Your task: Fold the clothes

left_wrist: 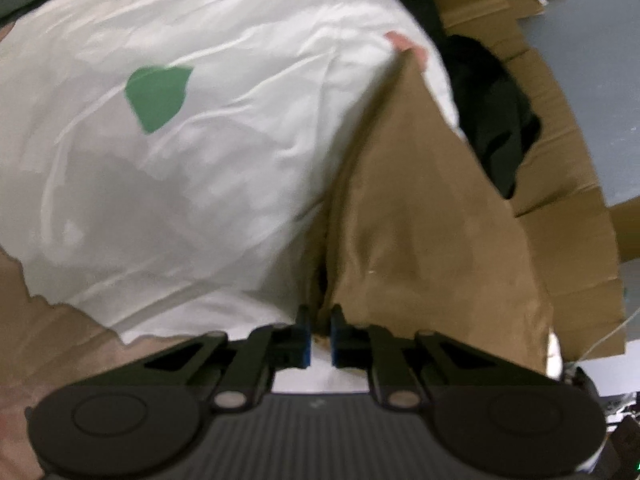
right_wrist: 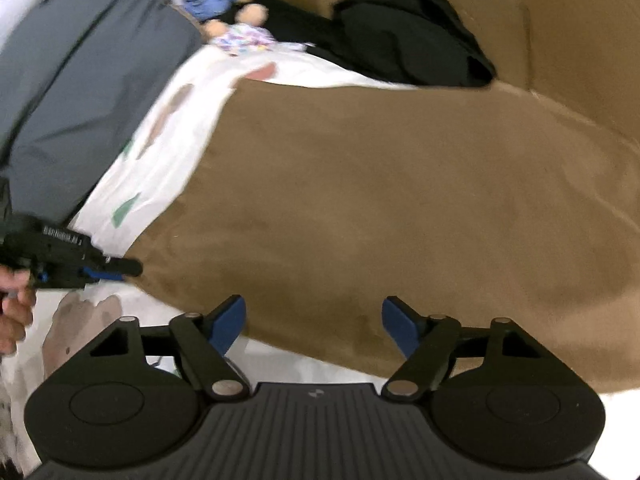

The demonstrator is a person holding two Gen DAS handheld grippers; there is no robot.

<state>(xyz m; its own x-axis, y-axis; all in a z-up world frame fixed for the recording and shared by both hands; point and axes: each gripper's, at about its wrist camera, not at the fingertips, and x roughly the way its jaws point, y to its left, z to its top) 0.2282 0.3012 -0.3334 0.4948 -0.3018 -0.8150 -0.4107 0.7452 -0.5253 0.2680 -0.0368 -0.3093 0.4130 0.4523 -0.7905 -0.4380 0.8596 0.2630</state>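
The brown garment [right_wrist: 360, 208] lies spread almost flat over a white sheet printed with patches [left_wrist: 180, 152] on the bed — I judge the folding barely begun, with no finished fold showing and every crease left to make. Beyond the garment a big cardboard box [right_wrist: 580, 40] stands open, and a heap of dark clothing [right_wrist: 404, 36] sits in it or against it; I cannot tell which. My left hand-held gripper [left_wrist: 320, 336] is pinched nearly closed on a bunched edge of the brown cloth. My right hand-held gripper [right_wrist: 314, 324] stands partly open over the near hem — its pads press on nothing.
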